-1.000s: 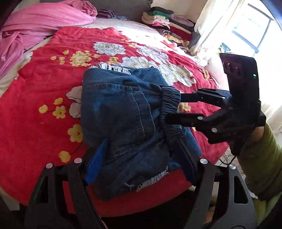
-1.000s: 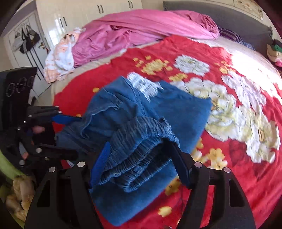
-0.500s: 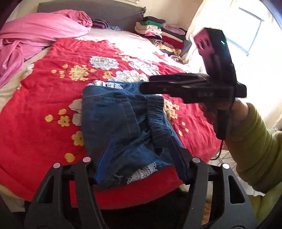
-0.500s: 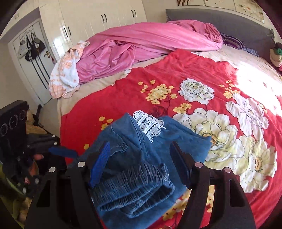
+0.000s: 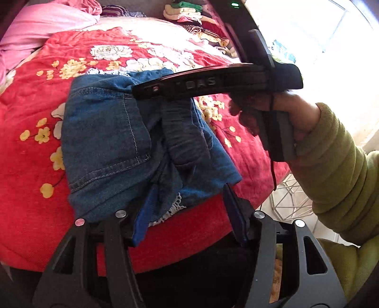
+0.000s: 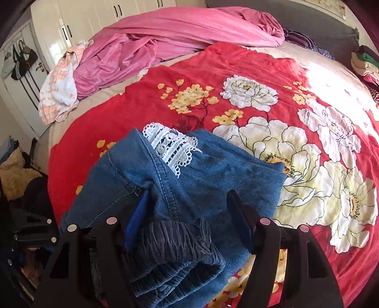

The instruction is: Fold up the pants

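Observation:
Blue denim pants (image 5: 113,142) with white lace trim lie folded in a bundle on the red flowered blanket (image 5: 28,165) near the bed's front edge; they also show in the right wrist view (image 6: 189,189). My left gripper (image 5: 187,213) is open at the bundle's near edge, holding nothing. My right gripper (image 6: 187,220) is open and hovers above the bundle, its elastic waistband (image 6: 175,255) lying loose below the fingers. In the left wrist view the right gripper's body (image 5: 213,83) shows side-on over the pants.
A pink bedsheet (image 6: 170,40) and a white and orange cloth (image 6: 59,87) are heaped at the bed's far side. A stack of folded clothes (image 5: 189,11) sits at the head. White wardrobe doors (image 6: 94,21) stand behind. The bed edge (image 5: 177,248) drops off close to me.
My right gripper let go of the waistband and rose above the bundle. My left gripper drew back toward the bed's edge. The pants stay folded on the blanket.

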The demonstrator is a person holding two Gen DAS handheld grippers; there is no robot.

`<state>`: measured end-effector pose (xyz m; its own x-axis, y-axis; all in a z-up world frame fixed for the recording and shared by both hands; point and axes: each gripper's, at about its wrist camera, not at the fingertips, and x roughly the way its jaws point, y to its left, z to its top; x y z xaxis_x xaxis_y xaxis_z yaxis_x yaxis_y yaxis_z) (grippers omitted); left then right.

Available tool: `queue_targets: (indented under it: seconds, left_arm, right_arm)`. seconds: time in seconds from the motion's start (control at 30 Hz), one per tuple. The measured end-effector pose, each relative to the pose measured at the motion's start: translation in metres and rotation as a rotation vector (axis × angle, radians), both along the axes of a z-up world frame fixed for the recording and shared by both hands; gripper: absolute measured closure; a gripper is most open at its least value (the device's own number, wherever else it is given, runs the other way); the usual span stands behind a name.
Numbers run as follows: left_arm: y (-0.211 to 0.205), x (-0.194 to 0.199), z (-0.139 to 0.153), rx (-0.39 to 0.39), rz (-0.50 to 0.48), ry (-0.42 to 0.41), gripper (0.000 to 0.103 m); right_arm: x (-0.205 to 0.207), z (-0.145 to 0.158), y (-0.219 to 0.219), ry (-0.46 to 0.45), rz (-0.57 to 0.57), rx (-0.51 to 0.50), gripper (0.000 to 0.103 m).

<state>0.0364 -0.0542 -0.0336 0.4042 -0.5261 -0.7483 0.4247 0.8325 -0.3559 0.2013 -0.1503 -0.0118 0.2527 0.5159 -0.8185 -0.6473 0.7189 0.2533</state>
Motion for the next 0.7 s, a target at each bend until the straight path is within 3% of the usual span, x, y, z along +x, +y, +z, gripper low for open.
queue_targets:
  seconds: [0.33, 0.53, 0.7]
  left_arm:
    - [0.013, -0.001, 0.022, 0.011, 0.089, -0.061, 0.04]
    - [0.028, 0.005, 0.031, 0.04, 0.166, -0.105, 0.034]
    - [0.051, 0.024, 0.029, 0.069, 0.28, -0.112, 0.028]
  right_arm:
    - [-0.022, 0.033, -0.058, -0.034, -0.156, 0.127, 0.019]
    - [-0.037, 0.024, -0.076, 0.017, -0.204, 0.158, 0.011]
    - [-0.046, 0.003, -0.078, 0.111, -0.21, 0.192, 0.011]
